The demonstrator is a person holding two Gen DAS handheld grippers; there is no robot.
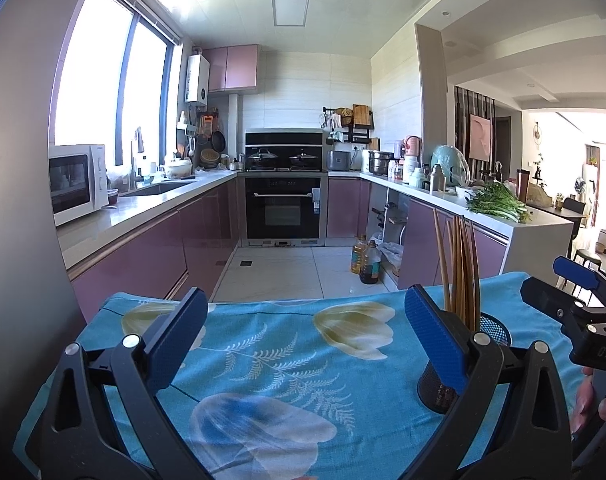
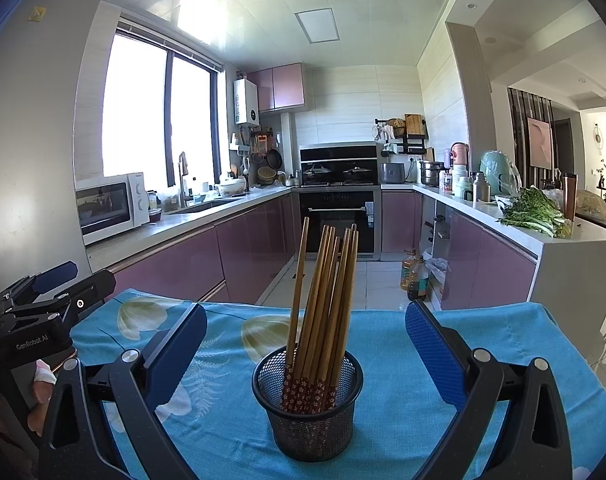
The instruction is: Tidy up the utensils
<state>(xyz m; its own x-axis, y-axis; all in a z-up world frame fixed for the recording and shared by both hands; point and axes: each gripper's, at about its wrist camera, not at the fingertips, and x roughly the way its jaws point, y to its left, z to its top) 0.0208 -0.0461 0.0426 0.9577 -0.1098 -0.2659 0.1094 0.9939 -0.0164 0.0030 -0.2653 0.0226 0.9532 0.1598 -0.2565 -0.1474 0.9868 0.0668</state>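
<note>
A black mesh cup (image 2: 307,412) stands upright on the blue flowered tablecloth (image 2: 387,332) and holds several wooden chopsticks (image 2: 323,280) with red patterned ends down. My right gripper (image 2: 307,311) is open, its blue fingers on either side of the cup and apart from it. My left gripper (image 1: 305,296) is open over bare cloth (image 1: 263,344), with nothing between its fingers. In the left wrist view the cup (image 1: 493,328) is partly hidden behind the right-hand finger, and the chopsticks (image 1: 459,264) rise above it. Each gripper shows at the edge of the other's view.
The table's far edge drops to a tiled kitchen floor with oil bottles (image 2: 415,276). Pink cabinets run along both sides, with a microwave (image 2: 111,204) at left and greens (image 2: 535,212) at right. A person's hand (image 1: 587,400) holds the right gripper's handle.
</note>
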